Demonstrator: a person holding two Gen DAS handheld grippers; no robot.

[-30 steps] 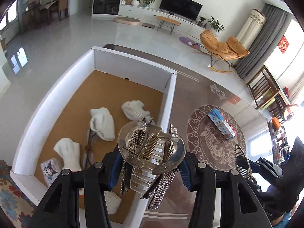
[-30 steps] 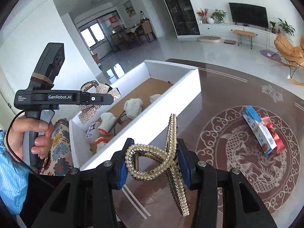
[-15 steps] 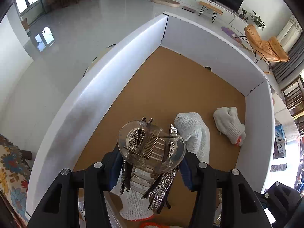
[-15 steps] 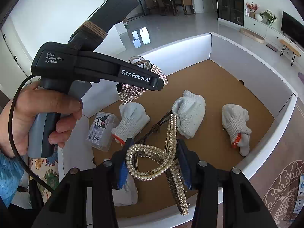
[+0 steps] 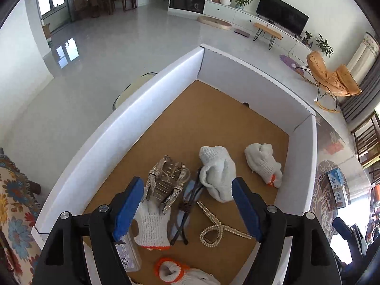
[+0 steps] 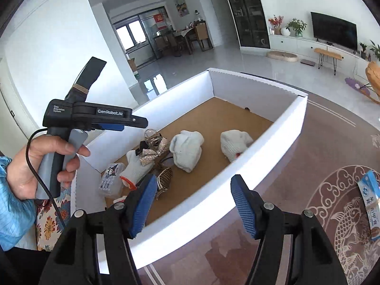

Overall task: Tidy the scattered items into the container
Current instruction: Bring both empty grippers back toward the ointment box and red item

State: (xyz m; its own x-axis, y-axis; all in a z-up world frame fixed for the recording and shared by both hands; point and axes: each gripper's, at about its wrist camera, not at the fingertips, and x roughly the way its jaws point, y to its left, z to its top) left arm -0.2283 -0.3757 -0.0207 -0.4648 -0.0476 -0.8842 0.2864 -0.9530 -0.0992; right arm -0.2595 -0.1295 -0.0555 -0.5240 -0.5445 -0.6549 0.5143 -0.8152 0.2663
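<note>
step: both clips dropped in box (image 5: 152,109) | left hand-held gripper (image 5: 187,209) and right hand-held gripper (image 6: 193,205) just opened, empty | next: fetch packet (image 6: 369,197) from worktop (image 6: 308,161)

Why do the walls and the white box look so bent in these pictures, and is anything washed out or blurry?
Left wrist view: the fisheye lens bows the white box and darkens the corners; the window at the right edge is blown out, while the clear hair clip stays sharp. Right wrist view: the same bending, window glare on the glossy floor, and the blue packet near the edge looks stretched.
</note>
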